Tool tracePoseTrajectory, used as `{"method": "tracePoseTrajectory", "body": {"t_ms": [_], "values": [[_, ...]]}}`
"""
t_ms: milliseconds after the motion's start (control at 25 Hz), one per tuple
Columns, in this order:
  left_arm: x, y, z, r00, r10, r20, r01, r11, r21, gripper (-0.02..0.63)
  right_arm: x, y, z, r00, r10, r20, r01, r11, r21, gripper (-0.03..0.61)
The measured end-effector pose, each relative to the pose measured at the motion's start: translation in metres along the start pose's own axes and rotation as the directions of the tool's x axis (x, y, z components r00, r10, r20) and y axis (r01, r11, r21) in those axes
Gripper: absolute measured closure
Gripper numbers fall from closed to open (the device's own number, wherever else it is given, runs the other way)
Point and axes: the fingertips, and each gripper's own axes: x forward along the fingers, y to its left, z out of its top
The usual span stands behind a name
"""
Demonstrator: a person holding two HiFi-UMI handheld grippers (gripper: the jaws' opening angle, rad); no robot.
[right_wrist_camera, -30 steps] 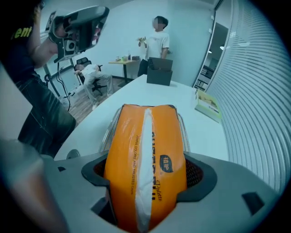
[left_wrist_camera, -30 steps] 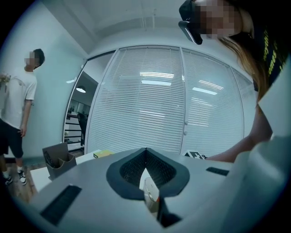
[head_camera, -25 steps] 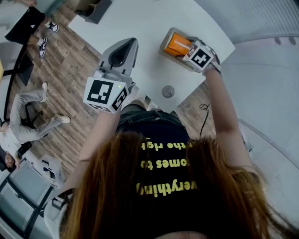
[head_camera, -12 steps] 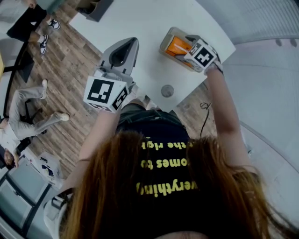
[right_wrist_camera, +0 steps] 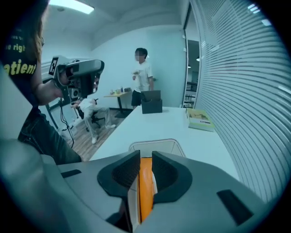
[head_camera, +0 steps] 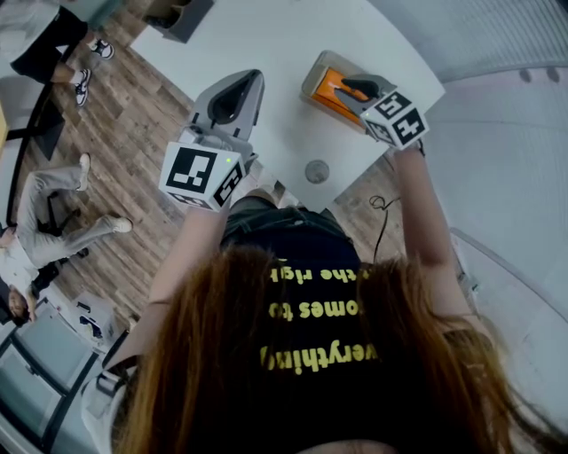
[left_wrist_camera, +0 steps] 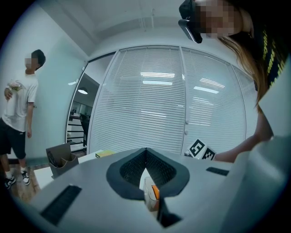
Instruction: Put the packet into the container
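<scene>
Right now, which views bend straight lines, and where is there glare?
Head view: mild bending, even light on the table, no glare. Left gripper view: strong fisheye with dark corners; the blinds bulge, and bright lamp reflections lie across them. Right gripper view: same fisheye; the blinds fan out in curves, and a ceiling lamp glares at top left.

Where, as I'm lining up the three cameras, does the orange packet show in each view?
Head view: upper right, the packet lies in the container, below the right gripper.
Left gripper view: bottom centre, the packet, a sliver in the container.
Right gripper view: bottom centre, packet seen between jaws that have just been closing, not gripping it.
Shared landmark: the container's pale rim.
</scene>
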Motion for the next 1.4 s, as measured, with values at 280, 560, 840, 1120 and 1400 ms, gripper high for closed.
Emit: {"method": "tracePoseTrajectory", "body": {"t_ms": [280, 560, 840, 1120, 1400], "values": [[-0.001, -0.004, 0.001, 1.0, -0.018, 0.007, 0.018, 1.0, 0.017, 0.612, -0.033, 0.007, 0.021, 0.971, -0.145, 0.19, 0.13, 0.987, 0.093, 0.558], [-0.003, -0.01, 0.006, 1.0, -0.027, 0.015, 0.027, 0.999, 0.046, 0.612, -0.101, 0.007, 0.063, 0.818, -0.38, 0.431, 0.276, 0.918, 0.286, 0.558], [-0.002, -0.02, 0.008, 0.998, -0.055, 0.023, 0.054, 0.997, 0.047, 0.612, -0.151, 0.029, 0.084, 0.685, -0.5, 0.529, 0.321, 0.86, 0.397, 0.558], [0.001, -0.031, 0.012, 0.996, -0.087, 0.037, 0.085, 0.995, 0.046, 0.612, -0.175, 0.055, 0.083, 0.642, -0.558, 0.526, 0.333, 0.821, 0.464, 0.558], [0.002, -0.037, 0.011, 0.993, -0.112, 0.047, 0.11, 0.993, 0.049, 0.612, -0.186, 0.059, 0.09, 0.62, -0.573, 0.536, 0.359, 0.814, 0.456, 0.558]]}}
